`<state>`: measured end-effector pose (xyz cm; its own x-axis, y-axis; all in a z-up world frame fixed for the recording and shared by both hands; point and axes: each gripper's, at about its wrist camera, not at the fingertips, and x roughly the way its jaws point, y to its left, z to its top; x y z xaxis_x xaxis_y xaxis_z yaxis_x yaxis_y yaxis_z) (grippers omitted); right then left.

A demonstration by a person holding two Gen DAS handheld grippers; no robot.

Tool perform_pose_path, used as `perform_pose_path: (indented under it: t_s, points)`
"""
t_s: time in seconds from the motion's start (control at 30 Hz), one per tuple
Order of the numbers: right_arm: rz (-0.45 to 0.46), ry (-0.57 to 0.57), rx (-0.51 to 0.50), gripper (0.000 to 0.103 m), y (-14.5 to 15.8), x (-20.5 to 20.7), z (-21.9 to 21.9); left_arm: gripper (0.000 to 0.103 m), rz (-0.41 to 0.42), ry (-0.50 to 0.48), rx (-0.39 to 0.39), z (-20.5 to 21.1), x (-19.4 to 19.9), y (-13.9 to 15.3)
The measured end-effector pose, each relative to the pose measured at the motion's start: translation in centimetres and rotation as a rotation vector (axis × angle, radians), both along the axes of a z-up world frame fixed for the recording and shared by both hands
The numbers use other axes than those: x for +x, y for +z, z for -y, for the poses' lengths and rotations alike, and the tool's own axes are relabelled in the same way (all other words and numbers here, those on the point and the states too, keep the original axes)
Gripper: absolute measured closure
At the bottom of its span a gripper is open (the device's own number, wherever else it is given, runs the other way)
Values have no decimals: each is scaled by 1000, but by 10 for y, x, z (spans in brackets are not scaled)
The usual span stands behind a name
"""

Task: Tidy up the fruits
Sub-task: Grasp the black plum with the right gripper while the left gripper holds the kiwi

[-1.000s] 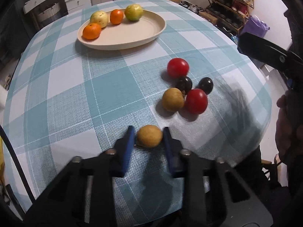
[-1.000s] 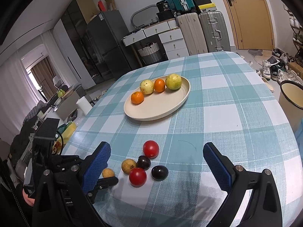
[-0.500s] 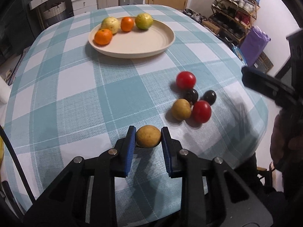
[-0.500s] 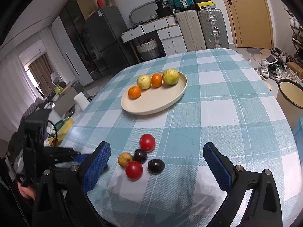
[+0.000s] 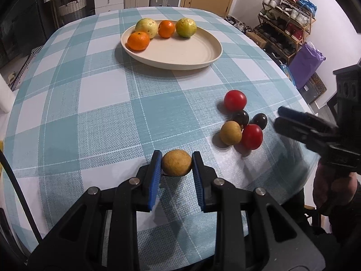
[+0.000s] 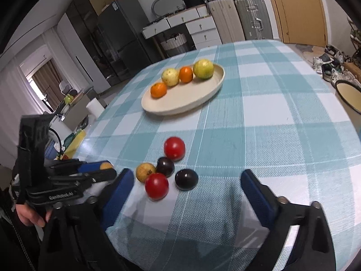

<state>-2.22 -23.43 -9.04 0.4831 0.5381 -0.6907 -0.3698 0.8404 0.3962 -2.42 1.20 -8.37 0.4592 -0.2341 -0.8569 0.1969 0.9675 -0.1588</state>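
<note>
My left gripper (image 5: 176,166) is shut on a small brown round fruit (image 5: 176,163), held just above the checked tablecloth. A cream oval plate (image 5: 180,49) at the far side carries two oranges and two yellow-green fruits. To the right lies a cluster: two red fruits (image 5: 235,100) (image 5: 252,136), two dark plums (image 5: 241,117) and another brown fruit (image 5: 230,132). My right gripper (image 6: 187,192) hangs low over the table's near edge, its jaws closing. The near red fruit (image 6: 156,185) and a dark plum (image 6: 186,179) lie just ahead of its pads, untouched.
The table's rounded edge runs close under both grippers. Beyond it stand a shoe rack (image 5: 286,29), a purple bag (image 5: 304,63), white drawers (image 6: 198,29), suitcases (image 6: 237,18) and a cream basin (image 6: 349,97) on the floor.
My left gripper carried the brown fruit a little toward the plate. The right gripper sank toward the fruit cluster and its jaws narrowed.
</note>
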Motion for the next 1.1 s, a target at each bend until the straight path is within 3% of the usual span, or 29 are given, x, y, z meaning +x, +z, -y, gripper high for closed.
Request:
perform_pose_path:
  t_s: [0.13, 0.3, 0.43, 0.53, 0.83, 1.1]
  points:
    - [-6, 5, 1, 25, -7, 2, -4, 79, -6, 9, -6, -3, 0, -2]
    - [-10, 17, 1, 47, -15, 4, -7, 79, -10, 13, -8, -5, 2, -4]
    - [-15, 25, 10, 54, -16, 5, -7, 79, -13, 12, -10, -4, 4, -4]
    - [-26, 37, 31, 71, -16, 7, -6, 79, -13, 14, -9, -3, 6, -4]
    - [-60, 25, 134, 79, -20, 10, 6, 79, -19, 25, -4, -3, 12, -4]
    - [-68, 44, 108, 79, -21, 13, 1, 79, -27, 16, 8, 3, 18, -6]
